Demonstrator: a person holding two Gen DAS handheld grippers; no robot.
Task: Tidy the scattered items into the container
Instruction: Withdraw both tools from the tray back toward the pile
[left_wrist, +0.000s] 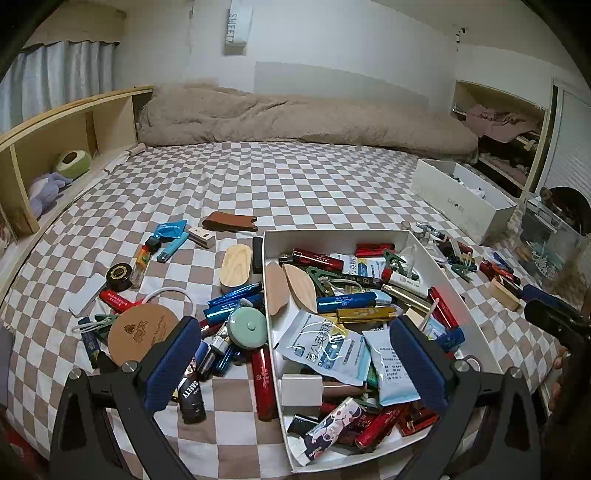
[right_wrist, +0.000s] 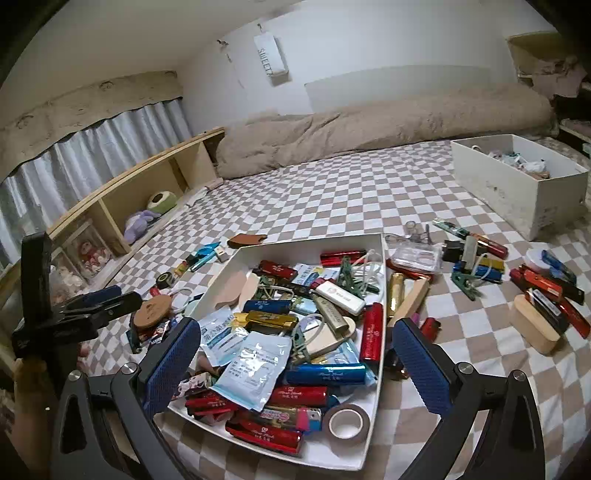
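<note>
A shallow white box (left_wrist: 334, 233) (right_wrist: 382, 280) sits on the checkered bed, filled with lighters, packets, clips and a tape roll (right_wrist: 345, 424). Loose items lie on both sides of it: a cork disc (left_wrist: 142, 334), a mint round tin (left_wrist: 247, 326), blue and red lighters, a wooden oval case (left_wrist: 236, 267) on the left, and clips, lighters and a wooden block (right_wrist: 532, 328) on the right. My left gripper (left_wrist: 295, 365) is open and empty, over the box's left wall. My right gripper (right_wrist: 295, 362) is open and empty, over the box's near right part.
A deeper white box (right_wrist: 517, 192) with odds and ends stands at the far right. A beige duvet (left_wrist: 295, 118) lies along the wall. A wooden shelf (left_wrist: 66, 129) with soft toys runs along the left edge of the bed.
</note>
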